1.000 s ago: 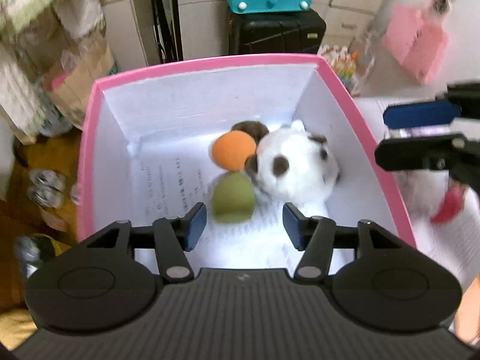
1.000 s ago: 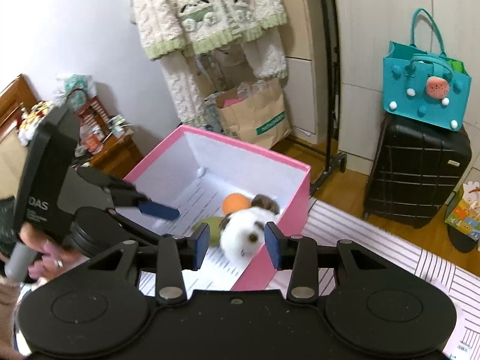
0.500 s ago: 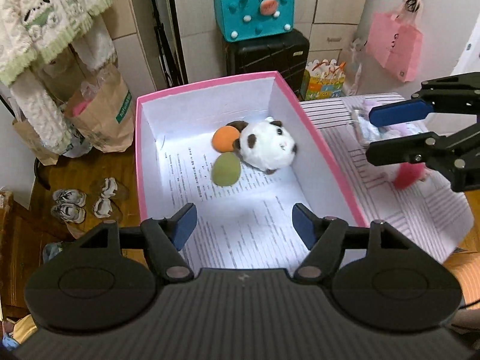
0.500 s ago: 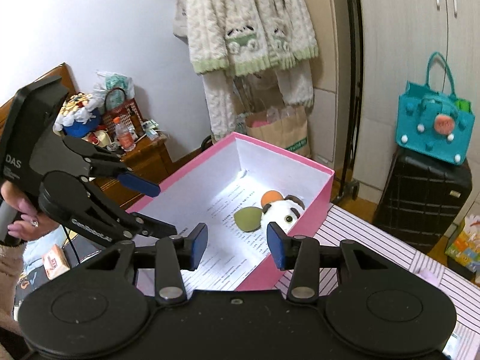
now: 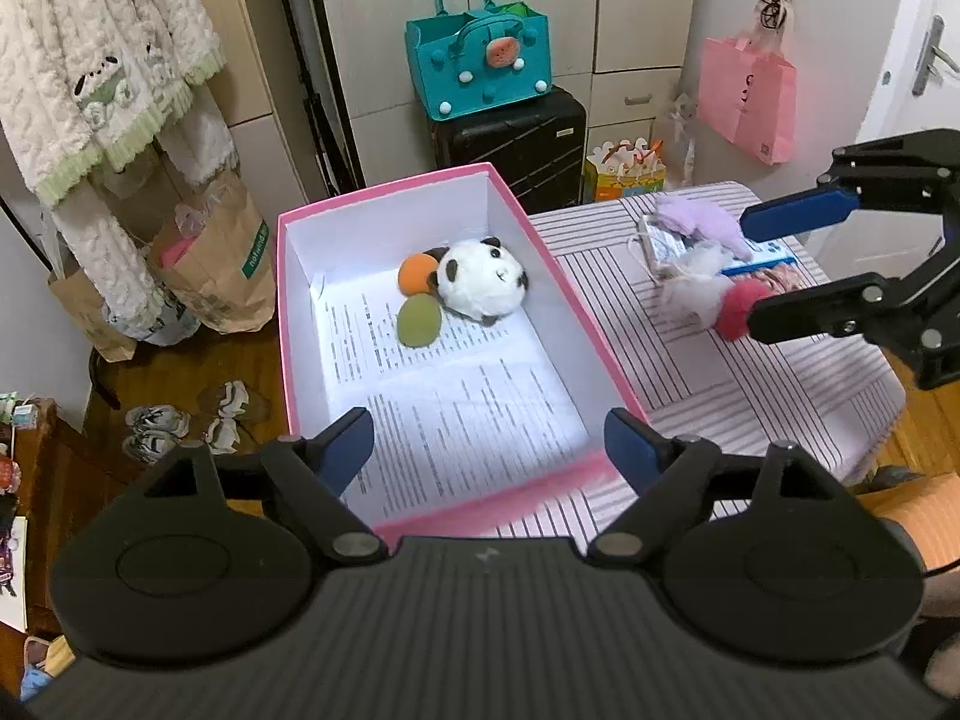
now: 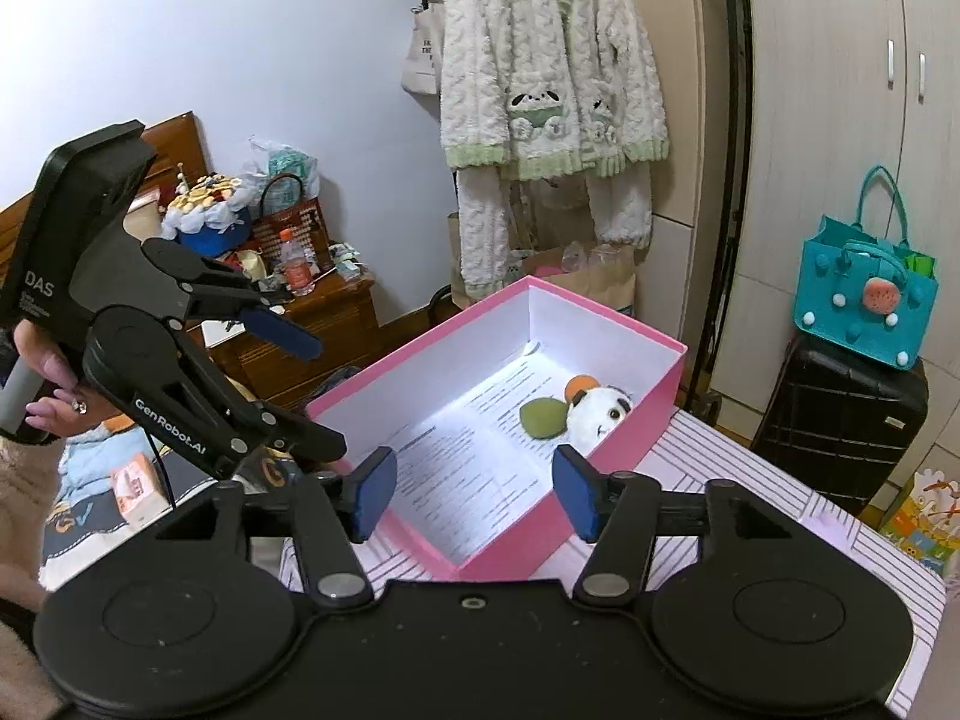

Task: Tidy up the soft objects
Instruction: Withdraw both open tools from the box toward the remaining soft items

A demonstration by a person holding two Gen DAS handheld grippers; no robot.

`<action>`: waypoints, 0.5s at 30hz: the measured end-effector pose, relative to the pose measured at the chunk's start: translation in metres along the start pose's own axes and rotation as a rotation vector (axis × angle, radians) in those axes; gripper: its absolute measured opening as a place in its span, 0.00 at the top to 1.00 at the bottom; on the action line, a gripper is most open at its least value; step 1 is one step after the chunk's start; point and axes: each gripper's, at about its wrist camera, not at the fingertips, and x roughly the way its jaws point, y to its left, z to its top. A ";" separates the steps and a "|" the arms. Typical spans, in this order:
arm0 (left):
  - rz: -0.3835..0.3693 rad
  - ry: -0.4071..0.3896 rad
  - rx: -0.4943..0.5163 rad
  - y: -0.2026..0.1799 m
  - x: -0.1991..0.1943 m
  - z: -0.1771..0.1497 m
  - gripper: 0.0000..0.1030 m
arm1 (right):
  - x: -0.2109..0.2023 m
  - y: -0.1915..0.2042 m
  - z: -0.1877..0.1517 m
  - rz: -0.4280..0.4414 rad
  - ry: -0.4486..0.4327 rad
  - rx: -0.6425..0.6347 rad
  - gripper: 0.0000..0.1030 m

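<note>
Left gripper and right gripper both opening, empty; pink box near half bare, panda plush at 12 o'clock end.

Panda plush, orange ball and green ball huddle inside pink box.

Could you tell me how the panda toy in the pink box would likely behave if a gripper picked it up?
The panda toy looks plush and rounded, so it would probably squash between the pads rather than resist. Its fluffy surface suggests it is light and unlikely to slip. Pushed, it might roll against the orange ball beside it in the pink box.
</note>
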 end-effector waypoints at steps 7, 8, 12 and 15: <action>0.014 0.009 0.065 -0.024 -0.013 -0.025 0.12 | -0.025 0.016 -0.029 -0.035 0.013 -0.040 0.26; 0.010 0.014 0.073 -0.027 -0.013 -0.028 0.10 | -0.028 0.017 -0.034 -0.043 0.015 -0.044 0.25; -0.002 0.028 0.097 -0.035 -0.011 -0.038 0.08 | -0.035 0.018 -0.055 -0.077 0.027 -0.037 0.19; -0.017 0.042 0.111 -0.042 -0.005 -0.046 0.08 | -0.036 0.012 -0.071 -0.096 0.052 -0.003 0.19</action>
